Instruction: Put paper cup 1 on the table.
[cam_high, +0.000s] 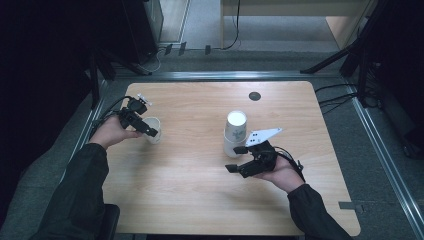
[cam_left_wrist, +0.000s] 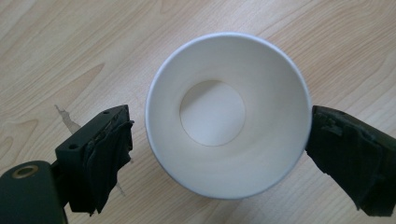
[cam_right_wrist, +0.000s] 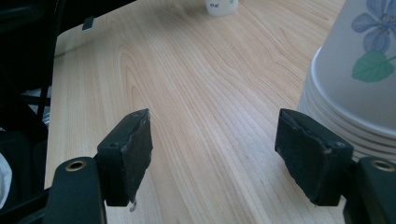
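While the left gripper (cam_high: 150, 131) hangs over the single paper cup (cam_high: 153, 129) on the table (cam_high: 200, 200) with wide jaws, the right gripper (cam_high: 239, 159), also wide and empty, waits beside the cup stack (cam_high: 234, 132), so squeezing probably comes next.

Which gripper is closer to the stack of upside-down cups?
Right. The right gripper is open just beside the stack of cups; the left gripper is far off, around the single cup.

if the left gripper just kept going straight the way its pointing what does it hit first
Most likely the single paper cup: the left gripper looks down into its open mouth with an open jaw on either side of the rim. Going on, the jaws would straddle it and reach the table.
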